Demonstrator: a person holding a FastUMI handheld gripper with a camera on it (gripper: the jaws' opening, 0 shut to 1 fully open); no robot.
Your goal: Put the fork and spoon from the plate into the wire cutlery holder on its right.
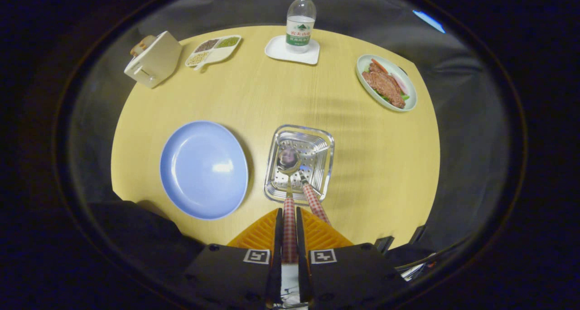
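My gripper (289, 217) is shut on the spoon's red-checked handle (289, 228), which runs straight ahead between the orange fingers (260, 233). The spoon's metal bowl (288, 160) hangs over the inside of the square wire cutlery holder (328, 140), just beyond the fingertips. A second red-checked handle, the fork's (316, 203), leans out over the holder's near rim with its metal end inside. To the left of the holder lies the blue plate (204, 169), its glossy surface bare.
At the far side of the round wooden table (380, 165) stand a cream toaster (153, 60), a divided dish of beans (213, 50), a water bottle (300, 22) on a white coaster (277, 49), and a plate of meat (386, 82) at the far right.
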